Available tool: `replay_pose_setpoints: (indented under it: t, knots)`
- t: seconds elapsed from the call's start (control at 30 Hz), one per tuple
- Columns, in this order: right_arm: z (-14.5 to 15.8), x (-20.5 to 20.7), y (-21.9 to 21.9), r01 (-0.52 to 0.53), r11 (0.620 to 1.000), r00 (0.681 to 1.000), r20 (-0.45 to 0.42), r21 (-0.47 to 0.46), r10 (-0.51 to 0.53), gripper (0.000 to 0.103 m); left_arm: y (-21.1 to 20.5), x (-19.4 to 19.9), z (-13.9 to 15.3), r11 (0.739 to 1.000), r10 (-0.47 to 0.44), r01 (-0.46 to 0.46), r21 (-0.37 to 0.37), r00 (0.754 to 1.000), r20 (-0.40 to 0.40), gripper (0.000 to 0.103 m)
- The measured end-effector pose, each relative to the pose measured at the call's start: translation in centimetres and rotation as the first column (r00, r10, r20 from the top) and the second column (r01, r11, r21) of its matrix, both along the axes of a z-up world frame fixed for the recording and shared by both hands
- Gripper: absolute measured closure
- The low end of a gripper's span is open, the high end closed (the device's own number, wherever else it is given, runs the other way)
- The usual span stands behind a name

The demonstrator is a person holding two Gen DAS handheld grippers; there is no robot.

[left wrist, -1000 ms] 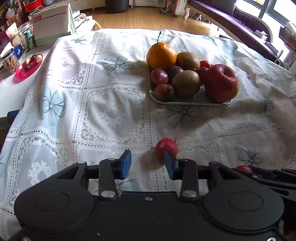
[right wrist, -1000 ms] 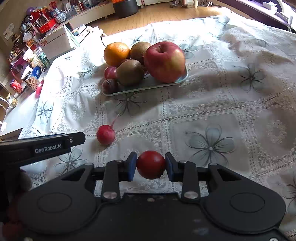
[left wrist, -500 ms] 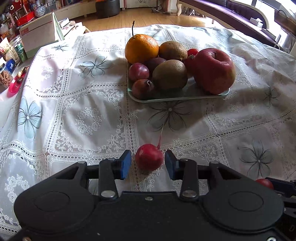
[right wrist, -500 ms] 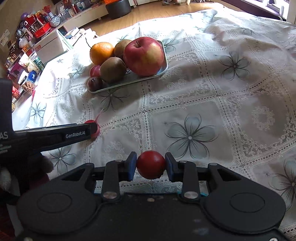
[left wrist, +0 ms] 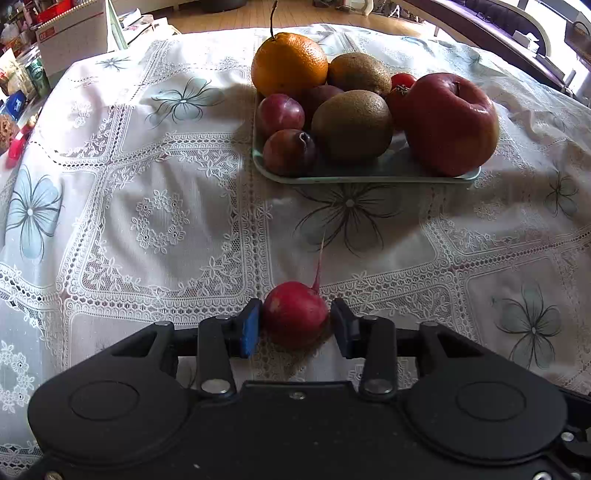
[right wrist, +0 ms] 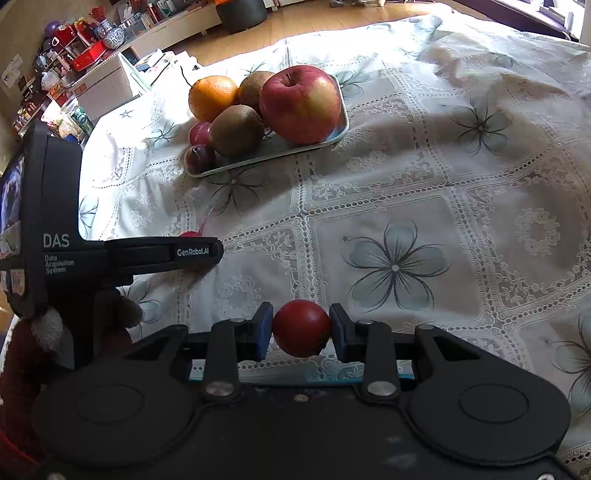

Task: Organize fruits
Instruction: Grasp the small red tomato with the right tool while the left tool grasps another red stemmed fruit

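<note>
A pale green tray (left wrist: 369,180) (right wrist: 258,160) holds an orange (left wrist: 290,64), two kiwis (left wrist: 352,125), plums (left wrist: 280,114), a small tomato and a big red apple (left wrist: 448,123). A red radish (left wrist: 295,314) with a thin root lies on the lace tablecloth in front of the tray. My left gripper (left wrist: 295,326) is open around it, the left pad touching it and the right pad just off it. My right gripper (right wrist: 301,332) is shut on a small round red fruit (right wrist: 301,328), held above the cloth. In the right wrist view the left gripper (right wrist: 216,253) hides most of the radish (right wrist: 190,234).
A gloved hand (right wrist: 48,325) holds the left gripper's handle. Beyond the table's left edge are a cardboard box (left wrist: 74,33), jars and a red dish (left wrist: 14,147). Cluttered shelves (right wrist: 74,48) line the far wall. Wood floor lies behind the table.
My left gripper moved forward and right until the radish came between its open fingers. My right gripper kept the red fruit and drew back from the tray.
</note>
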State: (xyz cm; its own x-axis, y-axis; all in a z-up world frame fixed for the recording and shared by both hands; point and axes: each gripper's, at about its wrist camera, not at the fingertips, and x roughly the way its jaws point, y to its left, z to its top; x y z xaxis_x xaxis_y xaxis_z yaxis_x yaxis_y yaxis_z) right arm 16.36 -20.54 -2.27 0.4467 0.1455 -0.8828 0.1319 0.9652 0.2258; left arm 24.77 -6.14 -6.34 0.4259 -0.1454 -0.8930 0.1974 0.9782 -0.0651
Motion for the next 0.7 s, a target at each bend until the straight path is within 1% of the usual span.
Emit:
replay_pose_setpoints:
  t: [0.23, 0.37, 0.53, 0.7]
  knots:
    - [0.6, 0.0, 0.2, -0.006, 1.000, 1.000, 0.011, -0.003, 0.006, 0.068, 0.3, -0.4, 0.7, 1.000, 0.014, -0.014, -0.002, 1.000, 0.006, 0.058]
    - [0.9, -0.2, 0.2, -0.008, 1.000, 1.000, 0.016, 0.001, 0.008, 0.068, 0.5, -1.0, 1.7, 1.000, 0.014, -0.014, -0.008, 1.000, 0.007, 0.058]
    - [1.9, -1.0, 0.3, -0.010, 1.000, 0.999, 0.030, 0.000, 0.010, 0.068, 0.6, -2.7, 4.3, 1.000, -0.014, 0.014, -0.015, 1.000, 0.016, 0.058]
    - [3.8, -2.7, 0.3, -0.023, 1.000, 0.998, 0.063, 0.009, 0.022, 0.068, 1.3, -5.5, 7.6, 0.998, -0.048, 0.049, -0.035, 0.998, 0.042, 0.058]
